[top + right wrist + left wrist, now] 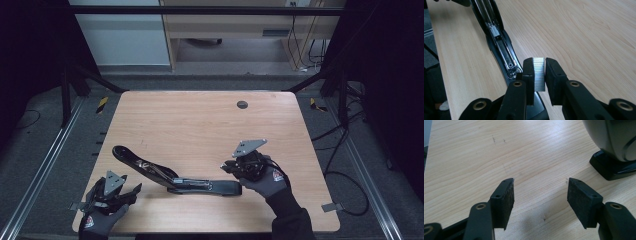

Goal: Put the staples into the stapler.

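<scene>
Both hands wear dark grey knit gloves, each with a small red-and-white badge on the back, and the right forearm is covered by a black sleeve. The left gripper (131, 190) and right gripper (225, 166) are black, each topped with a grey three-cornered plate. Their jaws are flat black arms with brass-coloured rivets and rough dark pads (581, 202).
</scene>
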Motion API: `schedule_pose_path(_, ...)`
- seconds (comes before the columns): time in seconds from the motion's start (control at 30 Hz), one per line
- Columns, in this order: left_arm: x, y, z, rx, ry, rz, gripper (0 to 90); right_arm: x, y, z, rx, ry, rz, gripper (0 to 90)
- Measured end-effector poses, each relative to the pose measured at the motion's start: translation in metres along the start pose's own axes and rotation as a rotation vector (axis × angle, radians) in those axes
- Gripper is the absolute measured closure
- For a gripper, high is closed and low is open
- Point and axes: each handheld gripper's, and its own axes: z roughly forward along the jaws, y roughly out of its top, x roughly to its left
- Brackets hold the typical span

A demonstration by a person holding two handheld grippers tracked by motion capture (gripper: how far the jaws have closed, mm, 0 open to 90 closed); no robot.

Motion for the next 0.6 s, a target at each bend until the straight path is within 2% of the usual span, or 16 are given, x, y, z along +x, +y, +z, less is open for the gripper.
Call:
schedule_pose_path(0.3,0.0,0.0,0.0,0.0,0.001,-0.002,38.3,0.001,0.011,0.006,-0.01,0.03,-0.034,78.5)
schedule_pose_path(0.6,0.0,0.0,0.0,-0.001,0.001,-0.002,38.3,0.005,0.023,0.021,0.001,0.059,-0.066,78.5)
